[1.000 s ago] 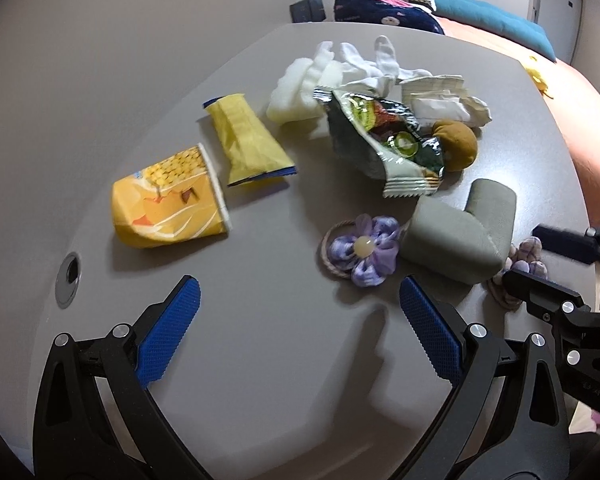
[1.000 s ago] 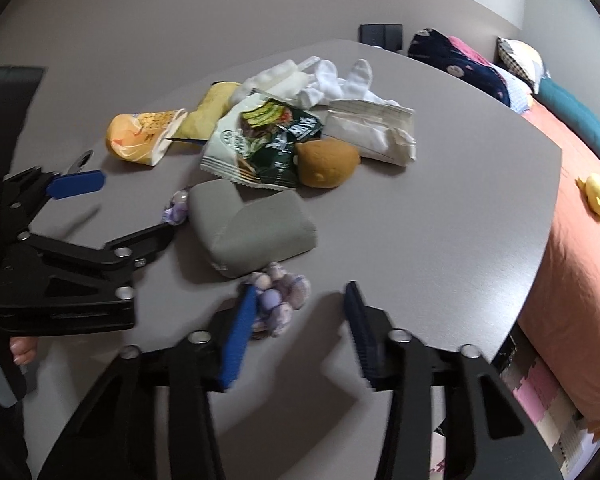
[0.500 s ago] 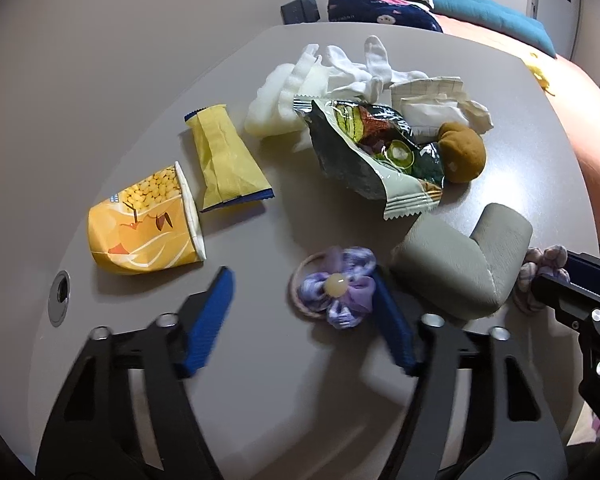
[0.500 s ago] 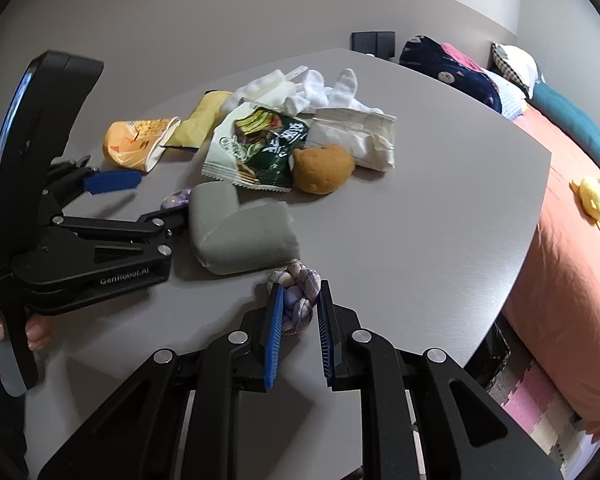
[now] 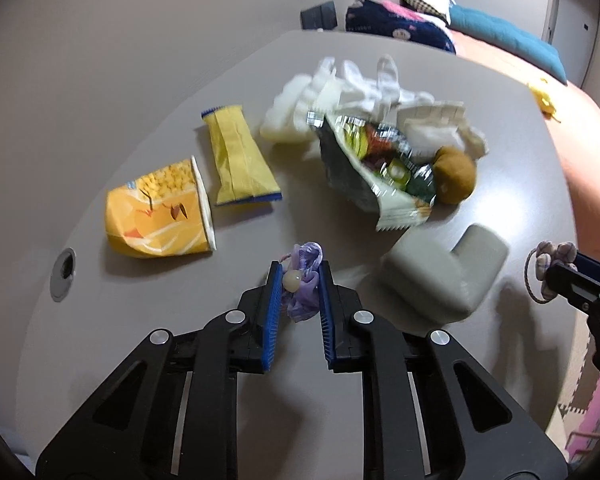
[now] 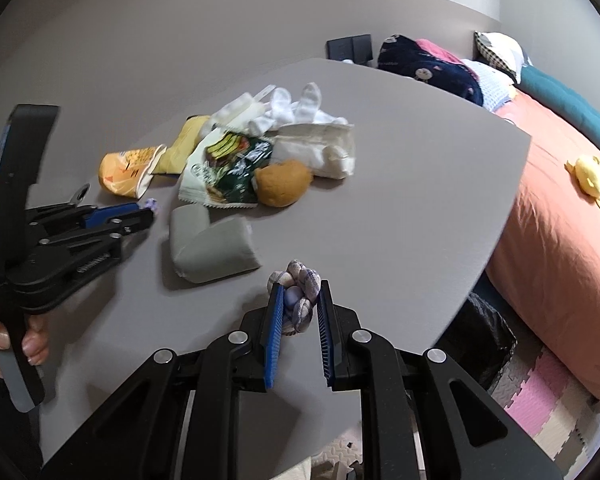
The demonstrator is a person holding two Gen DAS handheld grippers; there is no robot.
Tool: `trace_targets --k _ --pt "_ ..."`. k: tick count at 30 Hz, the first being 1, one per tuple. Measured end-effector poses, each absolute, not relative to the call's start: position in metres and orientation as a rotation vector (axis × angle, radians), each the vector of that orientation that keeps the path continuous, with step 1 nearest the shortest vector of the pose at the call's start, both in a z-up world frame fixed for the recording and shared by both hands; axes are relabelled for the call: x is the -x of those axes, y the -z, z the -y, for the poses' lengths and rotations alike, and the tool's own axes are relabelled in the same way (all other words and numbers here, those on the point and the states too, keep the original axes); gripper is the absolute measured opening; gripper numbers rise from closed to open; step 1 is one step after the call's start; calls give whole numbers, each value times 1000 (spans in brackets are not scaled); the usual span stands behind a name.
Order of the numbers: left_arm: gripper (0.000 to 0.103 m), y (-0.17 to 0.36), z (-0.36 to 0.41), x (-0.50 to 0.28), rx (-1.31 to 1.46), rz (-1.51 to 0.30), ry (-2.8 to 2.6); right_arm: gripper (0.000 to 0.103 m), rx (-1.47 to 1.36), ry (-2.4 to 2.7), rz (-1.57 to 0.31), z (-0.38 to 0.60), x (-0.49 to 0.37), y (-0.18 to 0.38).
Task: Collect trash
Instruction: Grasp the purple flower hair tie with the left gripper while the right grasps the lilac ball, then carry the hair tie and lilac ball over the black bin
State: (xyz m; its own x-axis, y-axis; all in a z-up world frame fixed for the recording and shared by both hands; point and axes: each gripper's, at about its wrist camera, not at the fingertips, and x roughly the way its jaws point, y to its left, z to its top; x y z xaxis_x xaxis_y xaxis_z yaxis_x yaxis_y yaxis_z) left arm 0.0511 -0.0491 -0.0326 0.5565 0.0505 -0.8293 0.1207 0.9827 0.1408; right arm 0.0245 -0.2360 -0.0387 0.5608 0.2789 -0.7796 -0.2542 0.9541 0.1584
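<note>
Left gripper (image 5: 299,280): our jaws have just been closing and now pinch the purple flower hair tie (image 5: 303,284), pearl bead showing between the blue pads. The tie sits squashed in the gap, right at the tips, on the grey table (image 5: 148,360).

Right gripper (image 6: 299,294): jaws have narrowed too and are clamped on the second hair tie (image 6: 298,294), a plaid-and-lilac bunch bulging past the tips. In the left view it shows at the far right, its elastic loop hanging off the pads; whether it clears the table we cannot tell.

Trash relative to the left gripper:
- orange corn-snack cup (image 5: 158,212) on its side, ahead and to the left
- yellow wrapper (image 5: 238,156) just beyond the cup
- green snack bag (image 5: 380,172) ahead and to the right, touching the brown plush ball (image 5: 456,174)

Other clutter: grey foam corner piece (image 5: 440,272) lies between our two grippers; white socks (image 5: 364,84) sit behind the green bag. A hand (image 6: 4,340) grips the left tool's handle, seen in the right view.
</note>
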Motion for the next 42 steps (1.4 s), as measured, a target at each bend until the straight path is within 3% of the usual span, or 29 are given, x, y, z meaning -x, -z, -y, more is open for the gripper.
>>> trace_targets --k 11,42 --pt "18 -13 103 -41 -208 -898 141 18 -84 -211 -860 307 -25 11" --pt "18 4 305 -40 -313 -969 494 18 -236 98 -857 481 -11 6"
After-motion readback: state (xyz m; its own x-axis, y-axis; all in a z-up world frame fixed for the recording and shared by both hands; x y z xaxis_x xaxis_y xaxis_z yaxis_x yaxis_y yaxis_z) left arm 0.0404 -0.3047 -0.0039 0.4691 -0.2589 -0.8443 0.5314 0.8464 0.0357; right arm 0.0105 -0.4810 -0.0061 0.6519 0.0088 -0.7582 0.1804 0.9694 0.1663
